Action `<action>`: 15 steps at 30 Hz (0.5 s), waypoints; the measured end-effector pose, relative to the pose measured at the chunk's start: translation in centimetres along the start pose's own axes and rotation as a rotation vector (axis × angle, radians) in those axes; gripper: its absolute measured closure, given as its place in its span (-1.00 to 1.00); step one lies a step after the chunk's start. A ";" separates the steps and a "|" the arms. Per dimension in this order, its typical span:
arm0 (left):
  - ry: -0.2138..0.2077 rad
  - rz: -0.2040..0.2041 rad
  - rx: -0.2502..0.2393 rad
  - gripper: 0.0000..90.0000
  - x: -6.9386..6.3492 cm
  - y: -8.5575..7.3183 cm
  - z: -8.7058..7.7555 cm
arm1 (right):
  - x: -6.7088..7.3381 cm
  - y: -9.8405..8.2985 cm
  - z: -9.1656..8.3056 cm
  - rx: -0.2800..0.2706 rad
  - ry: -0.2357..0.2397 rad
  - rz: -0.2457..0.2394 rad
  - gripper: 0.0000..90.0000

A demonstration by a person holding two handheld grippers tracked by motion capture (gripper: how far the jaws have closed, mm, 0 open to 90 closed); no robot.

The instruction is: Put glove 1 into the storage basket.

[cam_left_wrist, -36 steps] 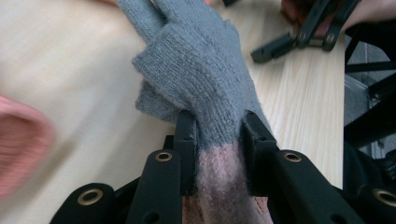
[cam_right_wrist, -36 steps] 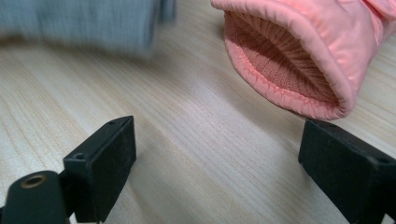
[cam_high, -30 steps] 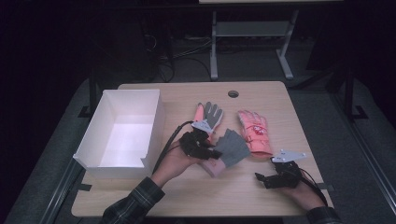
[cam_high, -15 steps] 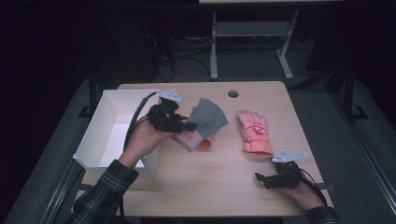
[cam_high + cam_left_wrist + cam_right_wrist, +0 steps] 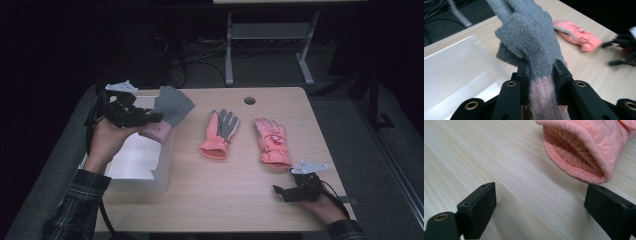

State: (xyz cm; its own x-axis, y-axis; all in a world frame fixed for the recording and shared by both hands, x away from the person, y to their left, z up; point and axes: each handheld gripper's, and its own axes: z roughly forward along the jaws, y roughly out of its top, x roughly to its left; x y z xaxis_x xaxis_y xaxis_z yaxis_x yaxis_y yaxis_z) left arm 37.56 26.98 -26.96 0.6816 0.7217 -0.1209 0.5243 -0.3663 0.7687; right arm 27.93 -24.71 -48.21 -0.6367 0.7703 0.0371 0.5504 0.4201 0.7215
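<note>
Since the earlier frames the left gripper [image 5: 150,118] has carried the grey knit glove [image 5: 171,105] away from the middle of the table [image 5: 240,200] and up to the left, so that it now hangs above the white box [image 5: 165,155] near the box's right wall. The jaws are clamped on the glove at the join of its grey hand part and pink cuff, as the left gripper view shows, with the grey fingers [image 5: 529,32] flopping forward past the jaws and the pink cuff [image 5: 544,100] running back between them. Two pink gloves remain on the table: one with a grey palm [image 5: 220,134] near the centre and a plain pink one [image 5: 272,141] just to its right. The right gripper [image 5: 277,192] rests low at the near right edge of the table, its jaws standing wide apart with nothing between them, pointed toward the open cuff [image 5: 576,152] of the plain pink glove just ahead.
</note>
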 end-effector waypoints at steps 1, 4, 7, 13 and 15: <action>0.022 -0.015 -0.002 0.57 0.6 -0.4 -0.2 | 0.0 0.0 0.0 -0.001 0.000 0.000 -0.78; 0.070 -0.063 0.001 0.57 2.5 -1.6 -0.8 | 0.0 0.0 0.0 0.001 -0.001 0.000 -0.78; 0.109 -0.099 0.026 0.57 4.1 -2.9 -0.7 | 0.0 0.0 0.0 0.001 -0.002 0.002 -0.79; 0.160 -0.167 0.076 0.57 6.5 -5.6 1.2 | 0.0 0.0 0.0 0.002 -0.003 0.000 -0.79; 0.162 -0.188 0.094 0.56 7.2 -6.4 2.0 | 0.0 0.0 0.0 0.002 -0.003 0.002 -0.79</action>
State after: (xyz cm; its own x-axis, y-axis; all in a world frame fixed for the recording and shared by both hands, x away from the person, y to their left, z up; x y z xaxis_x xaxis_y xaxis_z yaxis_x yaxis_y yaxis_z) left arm 40.10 33.35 -34.04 0.4809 0.8641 -0.1488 0.6844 -0.2639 0.6797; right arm 27.96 -24.72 -48.22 -0.6336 0.7728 0.0363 0.5529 0.4196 0.7199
